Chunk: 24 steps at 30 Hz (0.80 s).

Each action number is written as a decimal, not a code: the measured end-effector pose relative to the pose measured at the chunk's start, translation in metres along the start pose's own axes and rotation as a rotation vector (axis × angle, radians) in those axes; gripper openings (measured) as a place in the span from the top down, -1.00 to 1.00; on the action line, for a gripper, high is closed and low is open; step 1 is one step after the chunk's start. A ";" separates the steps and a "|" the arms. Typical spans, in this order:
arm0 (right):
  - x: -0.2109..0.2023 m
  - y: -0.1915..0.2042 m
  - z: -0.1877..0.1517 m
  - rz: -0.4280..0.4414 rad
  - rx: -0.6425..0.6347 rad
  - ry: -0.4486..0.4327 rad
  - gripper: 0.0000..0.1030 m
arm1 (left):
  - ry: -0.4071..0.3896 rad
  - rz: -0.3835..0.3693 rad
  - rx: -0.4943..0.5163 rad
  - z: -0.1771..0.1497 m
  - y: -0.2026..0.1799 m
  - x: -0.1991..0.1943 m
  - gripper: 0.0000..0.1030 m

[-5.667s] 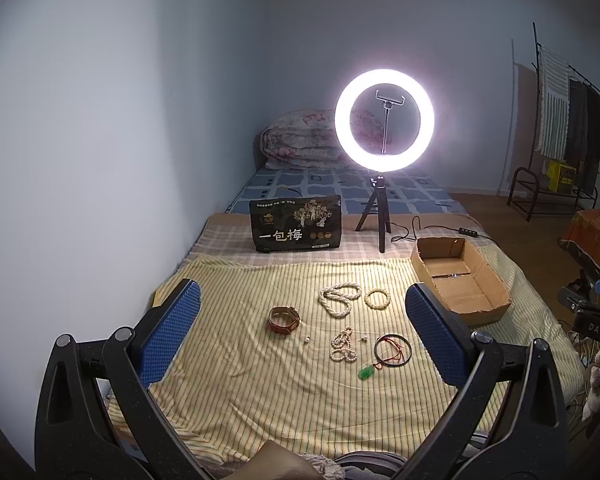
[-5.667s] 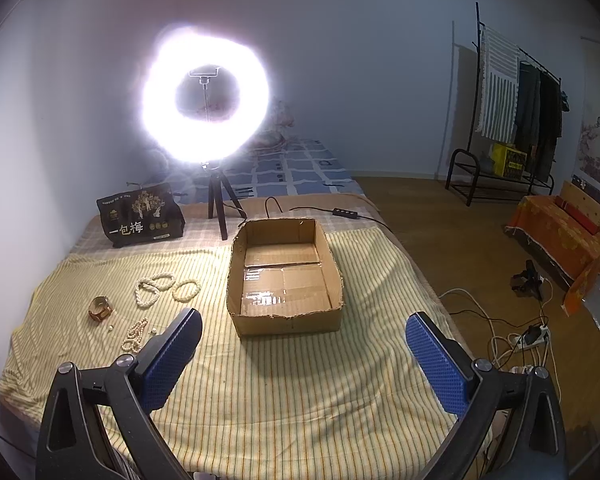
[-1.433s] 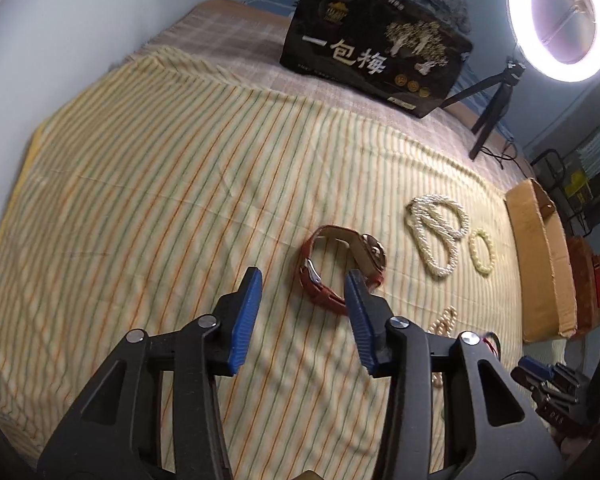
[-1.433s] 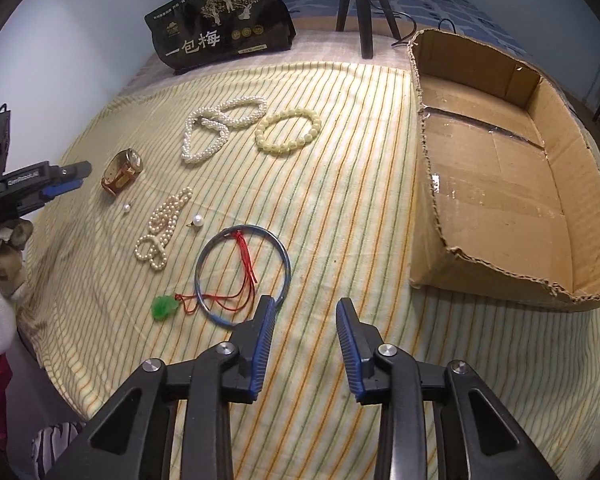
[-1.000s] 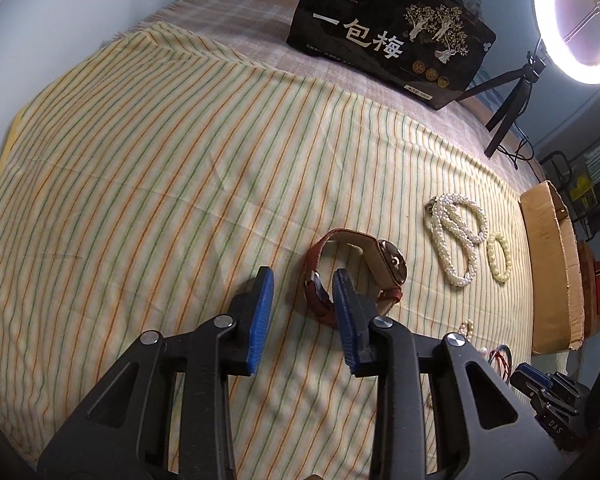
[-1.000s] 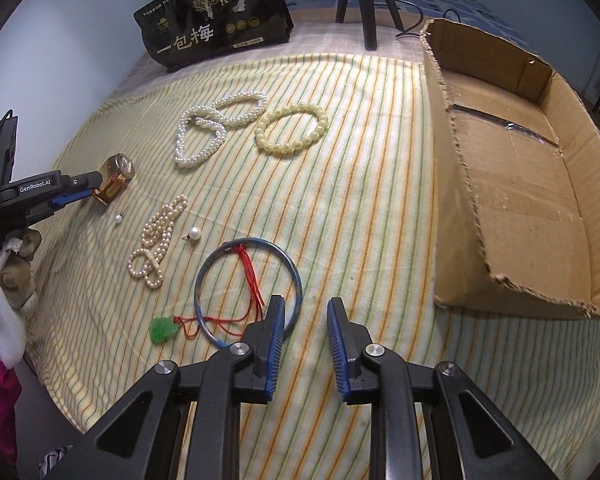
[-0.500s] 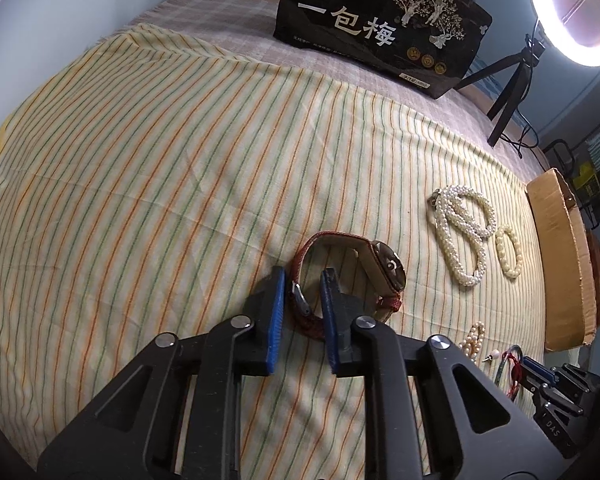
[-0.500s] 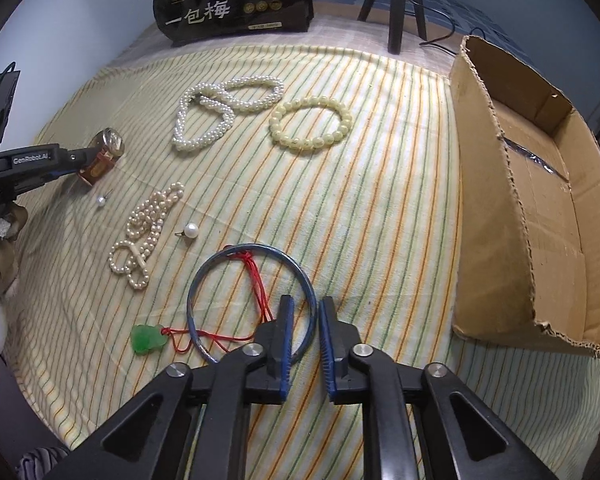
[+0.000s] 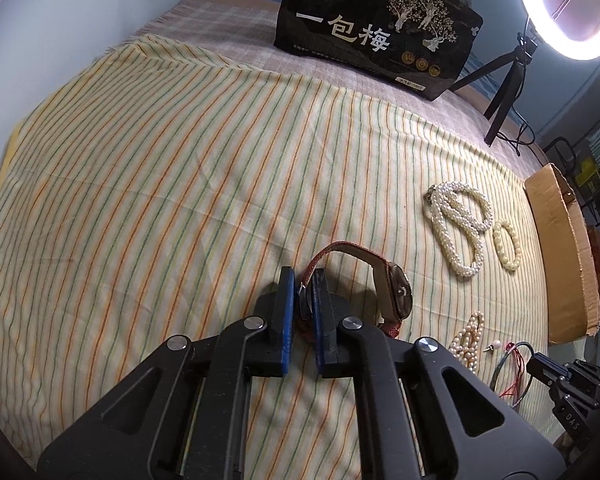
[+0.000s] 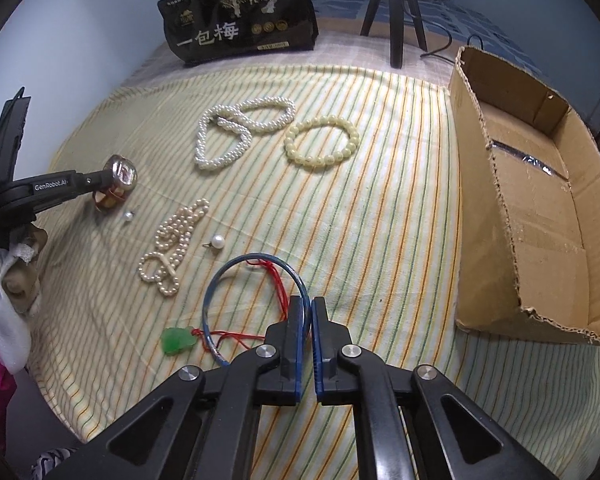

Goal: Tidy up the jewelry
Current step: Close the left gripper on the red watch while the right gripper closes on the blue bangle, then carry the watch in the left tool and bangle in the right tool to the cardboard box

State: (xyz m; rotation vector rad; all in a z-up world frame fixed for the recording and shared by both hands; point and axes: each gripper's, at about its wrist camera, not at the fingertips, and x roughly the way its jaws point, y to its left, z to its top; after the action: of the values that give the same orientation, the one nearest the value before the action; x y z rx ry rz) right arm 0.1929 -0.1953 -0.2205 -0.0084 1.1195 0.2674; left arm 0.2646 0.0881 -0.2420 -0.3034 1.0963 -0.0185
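Observation:
My left gripper (image 9: 303, 280) is shut on the red strap of a wristwatch (image 9: 394, 292) lying on the striped cloth; the watch also shows in the right wrist view (image 10: 120, 180). My right gripper (image 10: 307, 308) is shut on the rim of a blue bangle (image 10: 236, 268) threaded with a red cord and green pendant (image 10: 177, 340). A white pearl necklace (image 10: 228, 132), a pale bead bracelet (image 10: 322, 142), a small pearl strand (image 10: 172, 240) and loose pearl earrings (image 10: 217, 241) lie on the cloth. An open cardboard box (image 10: 540, 208) stands at the right.
A black printed bag (image 9: 376, 32) stands at the back of the bed. A ring light on a tripod (image 9: 508, 80) stands behind the cloth. The wall runs along the left side. The bed's front edge drops off near me.
Both grippers came down from above the bed to the cloth. The left closed on the watch strap and the right closed on the bangle rim over the last second.

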 end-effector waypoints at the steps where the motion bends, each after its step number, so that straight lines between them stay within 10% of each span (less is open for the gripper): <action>1: -0.002 0.001 0.000 0.002 -0.003 -0.004 0.98 | 0.000 0.000 0.000 0.000 0.000 0.000 0.88; 24: -0.071 0.002 -0.003 0.028 -0.035 -0.131 0.99 | -0.089 -0.016 0.093 -0.023 -0.029 -0.063 0.88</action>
State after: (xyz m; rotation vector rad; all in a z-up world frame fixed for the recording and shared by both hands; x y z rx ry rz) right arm 0.1610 -0.2080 -0.1583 -0.0063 0.9847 0.3085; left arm 0.2193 0.0653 -0.1899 -0.2268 1.0015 -0.0692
